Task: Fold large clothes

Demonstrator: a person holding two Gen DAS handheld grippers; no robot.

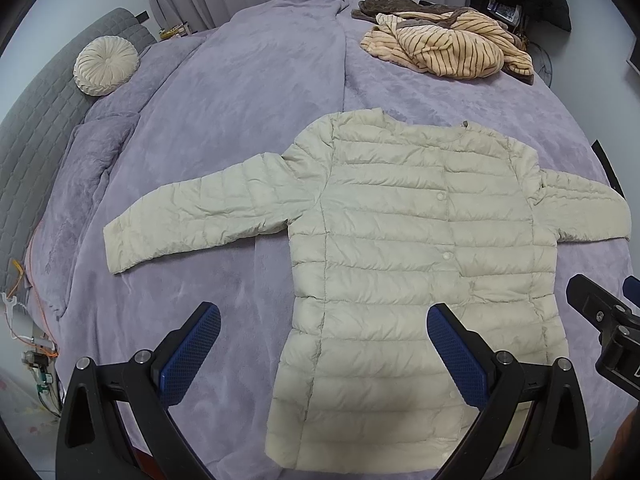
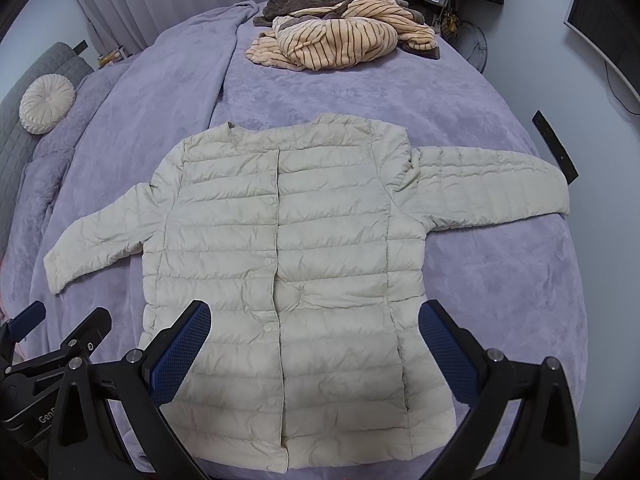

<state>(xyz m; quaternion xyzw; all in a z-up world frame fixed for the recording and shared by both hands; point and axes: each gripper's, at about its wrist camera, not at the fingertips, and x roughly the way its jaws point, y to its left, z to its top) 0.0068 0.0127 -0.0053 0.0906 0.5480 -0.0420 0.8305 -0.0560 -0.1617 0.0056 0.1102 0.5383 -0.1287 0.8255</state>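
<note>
"Gen…" on left gripper (image 2: pixel 44 418) body

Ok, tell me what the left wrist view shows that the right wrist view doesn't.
Only the left wrist view shows the orange cables hanging at the bed's left edge. Only the right wrist view shows the dark screen on the right wall. Both show the cream puffer jacket spread flat on the purple bedspread, the striped garment, the round cushion, and both grippers open, left gripper, right gripper.
</note>
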